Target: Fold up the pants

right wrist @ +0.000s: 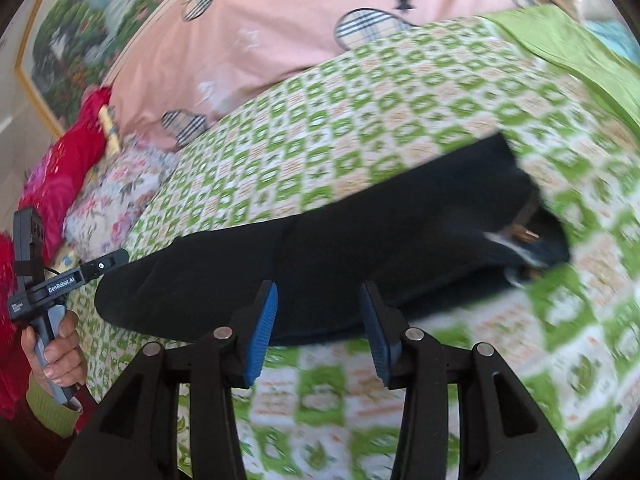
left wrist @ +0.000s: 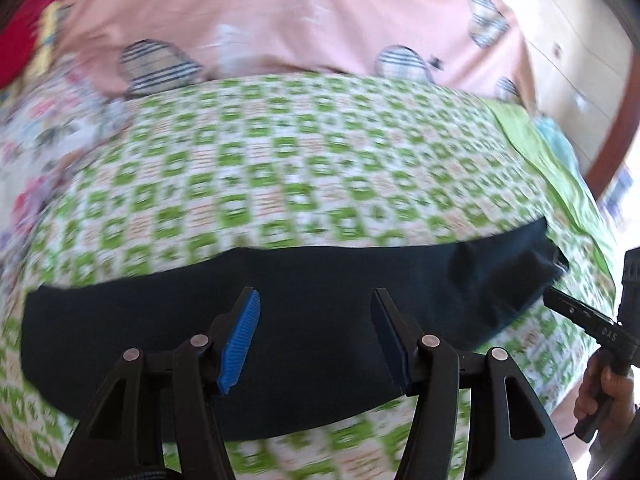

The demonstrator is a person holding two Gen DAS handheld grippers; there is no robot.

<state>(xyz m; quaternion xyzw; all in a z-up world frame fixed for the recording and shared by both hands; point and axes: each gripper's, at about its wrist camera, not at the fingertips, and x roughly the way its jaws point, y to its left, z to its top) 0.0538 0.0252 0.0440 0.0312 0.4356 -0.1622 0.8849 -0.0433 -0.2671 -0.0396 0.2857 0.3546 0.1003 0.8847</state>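
Dark navy pants (left wrist: pixel 280 320) lie as a long folded strip across the green-and-white checked bedspread (left wrist: pixel 300 160). In the left wrist view my left gripper (left wrist: pixel 316 300) hovers over the middle of the strip, jaws open, nothing between the blue pads. The right gripper's finger (left wrist: pixel 576 312) shows at the right edge, beside the pants' right end. In the right wrist view my right gripper (right wrist: pixel 318 296) is open above the near edge of the pants (right wrist: pixel 340 248), whose waistband end with a button (right wrist: pixel 528 236) lies to the right. The left gripper (right wrist: pixel 108 262), held by a hand (right wrist: pixel 56 352), sits at the pants' left end.
A pink duvet with plaid hearts (left wrist: pixel 280 20) lies beyond the bedspread. Red and floral cushions (right wrist: pixel 72 184) are heaped at the left. A plain green cloth (right wrist: pixel 580 48) drapes over the bed's far right corner. Pale drawers (left wrist: pixel 572 52) stand to the right, a framed picture (right wrist: pixel 80 40) on the wall.
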